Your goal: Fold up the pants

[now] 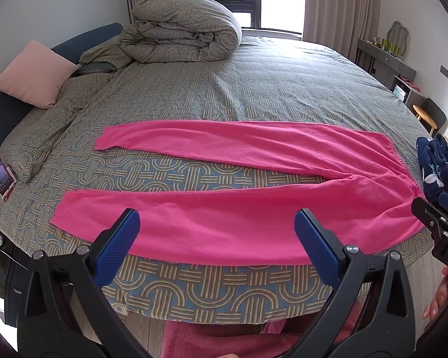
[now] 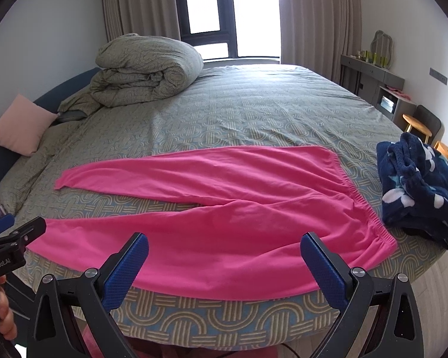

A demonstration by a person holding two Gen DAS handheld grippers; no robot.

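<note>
Pants: pink pants lie flat and unfolded near the front edge of the bed, legs splayed in a V toward 9 o'clock, elastic waistband toward 3 o'clock; the near leg runs along the mattress edge
Left gripper: left gripper hovers with jaws spread wide over the near leg, gripping nothing
Right gripper: right gripper is also wide apart and empty, poised over the near leg closer to the waistband
Step in hand: probably the first fold, one leg to be laid over the other; nothing folded yet
Risk: the near leg sits so close to the edge that a shallow pinch could drag it off the bed; a single-layer grab would let the leg twist and wrinkle; uneven lifts would leave the hems mismatched
Neighbours: navy star-print fleece lies just beside the waistband at 3 o'clock and could snag; rolled duvet at 11 o'clock, pink pillow at 10 o'clock, both well apart
Containers: none on the bed
</note>
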